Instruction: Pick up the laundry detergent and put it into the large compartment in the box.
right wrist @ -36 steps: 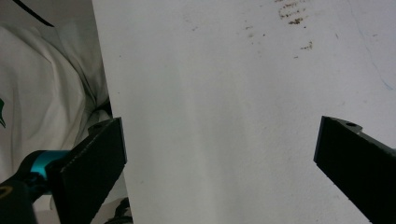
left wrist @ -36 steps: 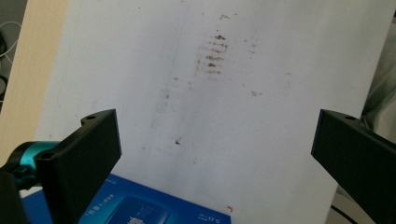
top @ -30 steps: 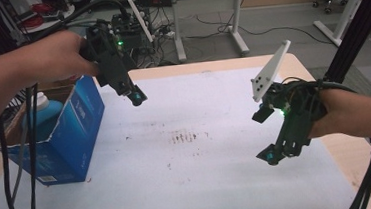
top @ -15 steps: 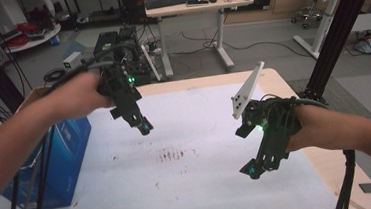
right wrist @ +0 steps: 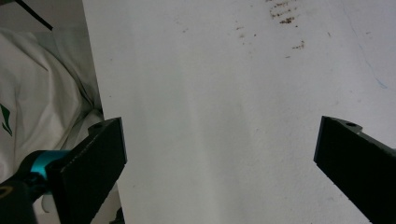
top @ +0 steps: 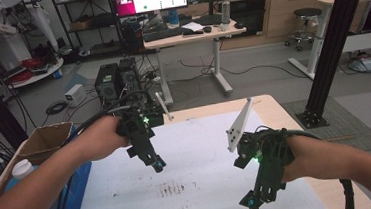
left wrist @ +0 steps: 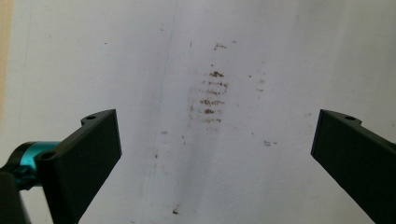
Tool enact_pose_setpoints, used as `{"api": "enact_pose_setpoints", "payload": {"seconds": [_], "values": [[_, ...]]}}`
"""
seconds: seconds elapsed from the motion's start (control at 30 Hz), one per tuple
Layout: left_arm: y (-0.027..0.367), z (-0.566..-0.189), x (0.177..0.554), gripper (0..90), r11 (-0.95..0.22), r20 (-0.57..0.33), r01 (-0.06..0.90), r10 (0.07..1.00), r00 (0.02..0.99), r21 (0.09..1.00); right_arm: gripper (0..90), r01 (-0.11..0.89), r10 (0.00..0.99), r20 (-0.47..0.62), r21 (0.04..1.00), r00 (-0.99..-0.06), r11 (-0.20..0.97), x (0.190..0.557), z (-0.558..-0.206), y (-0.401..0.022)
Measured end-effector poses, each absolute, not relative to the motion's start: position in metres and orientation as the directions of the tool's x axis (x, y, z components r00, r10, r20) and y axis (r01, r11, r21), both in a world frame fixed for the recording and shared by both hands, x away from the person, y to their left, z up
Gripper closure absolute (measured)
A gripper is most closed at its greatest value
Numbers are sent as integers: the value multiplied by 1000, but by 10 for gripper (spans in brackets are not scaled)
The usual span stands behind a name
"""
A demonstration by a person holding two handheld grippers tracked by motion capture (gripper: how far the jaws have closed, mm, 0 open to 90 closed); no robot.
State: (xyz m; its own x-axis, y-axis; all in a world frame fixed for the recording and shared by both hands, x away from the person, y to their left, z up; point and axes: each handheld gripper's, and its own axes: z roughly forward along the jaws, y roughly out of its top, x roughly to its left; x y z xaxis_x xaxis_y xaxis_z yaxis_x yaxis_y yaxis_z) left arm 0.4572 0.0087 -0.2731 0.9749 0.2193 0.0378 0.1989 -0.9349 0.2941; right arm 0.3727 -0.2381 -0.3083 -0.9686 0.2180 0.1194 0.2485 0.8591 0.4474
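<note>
Both grippers shifted over brown-smudged white sheet (top: 202,148)

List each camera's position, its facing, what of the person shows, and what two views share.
High view: above the person's side, facing forward and down on the white table; forearms, left gripper, right gripper.
Left gripper view: rides that gripper, facing down; open jaws.
Right gripper view: likewise, near the table's edge.
Shared: brown stain.

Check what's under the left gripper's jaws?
Under the left gripper, jaws wide apart, lies bare white table cover with a patch of brown smudges. Whatever lies beneath the cover is hidden.
</note>
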Motion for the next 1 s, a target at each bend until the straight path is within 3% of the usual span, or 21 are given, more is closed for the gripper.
{"api": "enact_pose_setpoints", "payload": {"seconds": [1.0], "values": [[12,-283,455,16,-949,25,201,213,977,244,15,235,203,120,432,-972,871,373,-311,-230]]}}
